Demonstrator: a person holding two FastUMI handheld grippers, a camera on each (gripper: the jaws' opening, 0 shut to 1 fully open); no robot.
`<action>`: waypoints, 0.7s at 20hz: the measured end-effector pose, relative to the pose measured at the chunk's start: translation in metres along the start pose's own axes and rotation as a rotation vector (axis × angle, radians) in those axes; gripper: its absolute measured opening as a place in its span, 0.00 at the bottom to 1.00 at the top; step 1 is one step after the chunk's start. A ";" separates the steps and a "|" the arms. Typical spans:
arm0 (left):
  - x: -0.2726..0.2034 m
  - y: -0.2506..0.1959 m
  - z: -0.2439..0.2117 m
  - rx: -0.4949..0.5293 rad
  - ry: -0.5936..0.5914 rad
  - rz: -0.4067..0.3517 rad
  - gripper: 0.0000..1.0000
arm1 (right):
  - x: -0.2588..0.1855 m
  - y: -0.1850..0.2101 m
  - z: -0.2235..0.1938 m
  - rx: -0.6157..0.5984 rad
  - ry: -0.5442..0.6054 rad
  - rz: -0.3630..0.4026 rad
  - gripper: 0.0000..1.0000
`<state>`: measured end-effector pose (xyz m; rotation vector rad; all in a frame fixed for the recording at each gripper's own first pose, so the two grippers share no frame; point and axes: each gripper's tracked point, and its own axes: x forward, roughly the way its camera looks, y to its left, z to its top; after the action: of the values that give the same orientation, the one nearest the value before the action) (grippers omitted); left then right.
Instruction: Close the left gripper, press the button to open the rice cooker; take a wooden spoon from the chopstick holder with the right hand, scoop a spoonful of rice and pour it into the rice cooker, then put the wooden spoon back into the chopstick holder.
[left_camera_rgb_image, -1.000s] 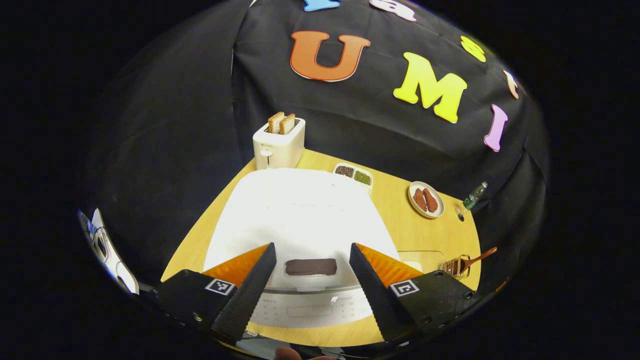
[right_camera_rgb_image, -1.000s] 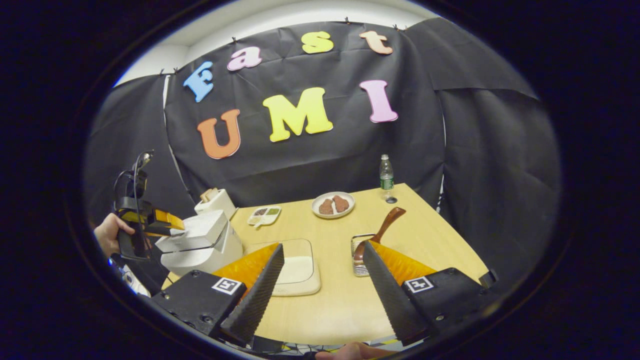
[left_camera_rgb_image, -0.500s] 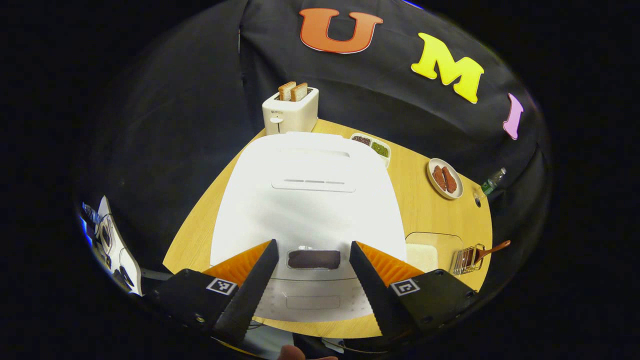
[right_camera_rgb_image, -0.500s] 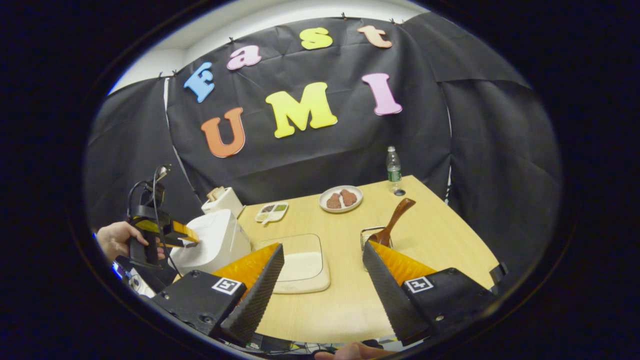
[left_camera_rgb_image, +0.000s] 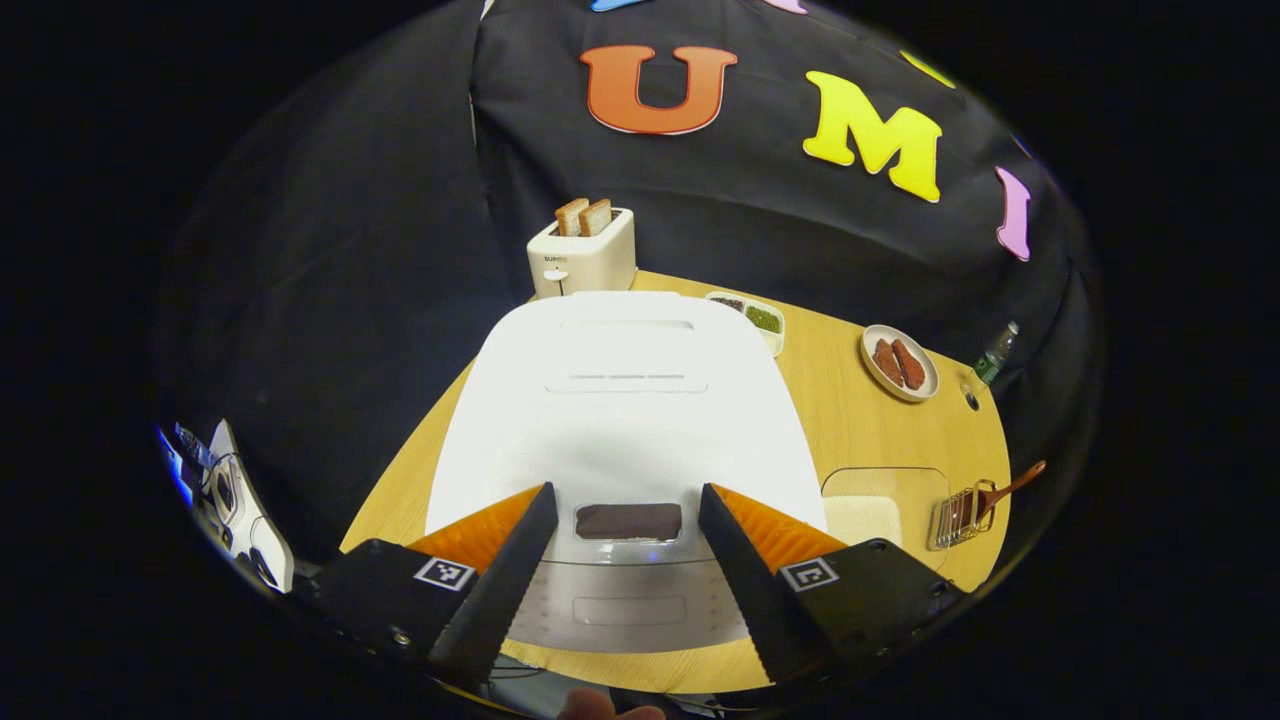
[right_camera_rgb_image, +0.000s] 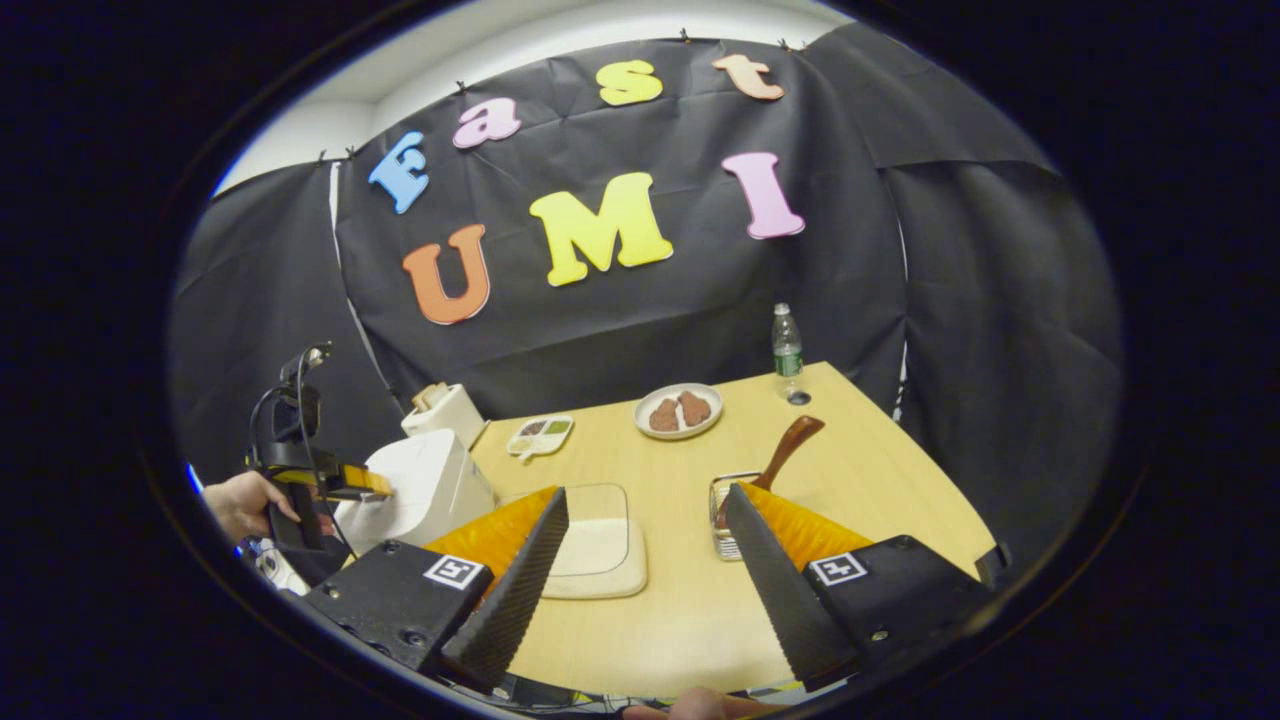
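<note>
- The left gripper (left_camera_rgb_image: 622, 575) hangs over the front edge of the rice cooker (left_camera_rgb_image: 625, 400), and its two fingers stand wide apart with nothing between them.
- Between these fingers I see the dark button (left_camera_rgb_image: 628, 521) on the front of the closed lid; the fingers do not touch it.
- So I judge that the first step is in hand: the cooker is not opened yet.
- The next move calls for bringing the fingers together and then pressing down on the button.
- The right gripper (right_camera_rgb_image: 640, 570) waits over the table (right_camera_rgb_image: 860, 470), also spread apart and empty.
- Just beyond its right finger stands the wire holder (right_camera_rgb_image: 722, 512) with the wooden spoon (right_camera_rgb_image: 785, 452) leaning in it.
- The tray of rice (right_camera_rgb_image: 595, 545) lies between the holder and the cooker.
</note>
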<state>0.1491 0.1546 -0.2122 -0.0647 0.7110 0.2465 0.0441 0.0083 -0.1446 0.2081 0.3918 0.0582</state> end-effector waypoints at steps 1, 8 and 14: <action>-0.004 -0.007 0.005 -0.023 -0.019 -0.013 0.96 | 0.003 -0.004 0.007 -0.005 -0.006 0.007 1.00; -0.105 -0.046 0.068 -0.017 -0.316 -0.035 0.95 | 0.022 -0.029 0.057 -0.111 -0.079 0.085 1.00; -0.214 -0.092 0.092 0.011 -0.555 -0.153 0.94 | -0.022 -0.005 0.100 -0.097 -0.218 0.106 0.99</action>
<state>0.0738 0.0353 -0.0053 -0.0376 0.1533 0.1040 0.0624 -0.0181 -0.0468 0.1371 0.1600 0.1573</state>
